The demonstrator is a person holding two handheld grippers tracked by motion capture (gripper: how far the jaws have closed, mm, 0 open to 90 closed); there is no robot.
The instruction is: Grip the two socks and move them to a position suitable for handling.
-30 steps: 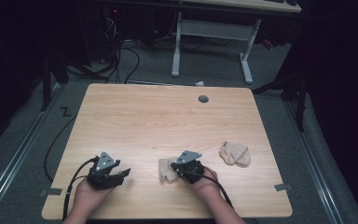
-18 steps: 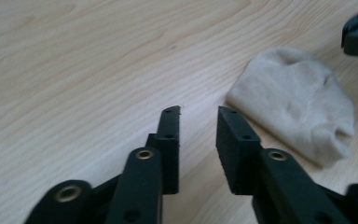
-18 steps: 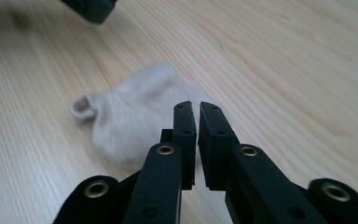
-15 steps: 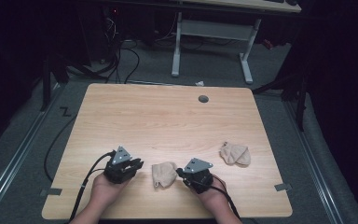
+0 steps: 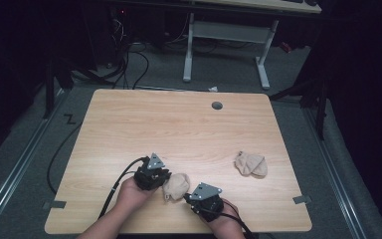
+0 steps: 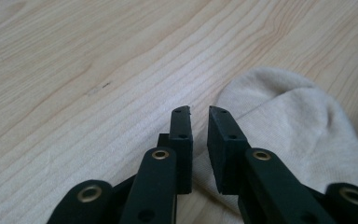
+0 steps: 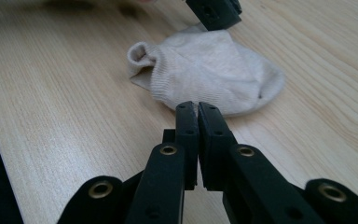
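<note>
From the high view, a beige sock (image 5: 176, 184) lay bunched near the front edge of the tabletop (image 5: 179, 124), between the left gripper (image 5: 155, 180) and the right gripper (image 5: 195, 199), while a second sock (image 5: 251, 165) sat well apart to the right. In the left gripper view, the fingers (image 6: 181, 135) had just been closing and stood a narrow gap apart at the sock's edge, the cloth lying beneath and beside them; whether they pinched any fabric could not be told. In the right gripper view, the fingers (image 7: 187, 135) were nearly pressed together just short of the sock's ribbed side, gripping nothing. The step in hand looked like taking hold of the sock from both ends; next, each gripper likely needed a firm pinch on fabric.
</note>
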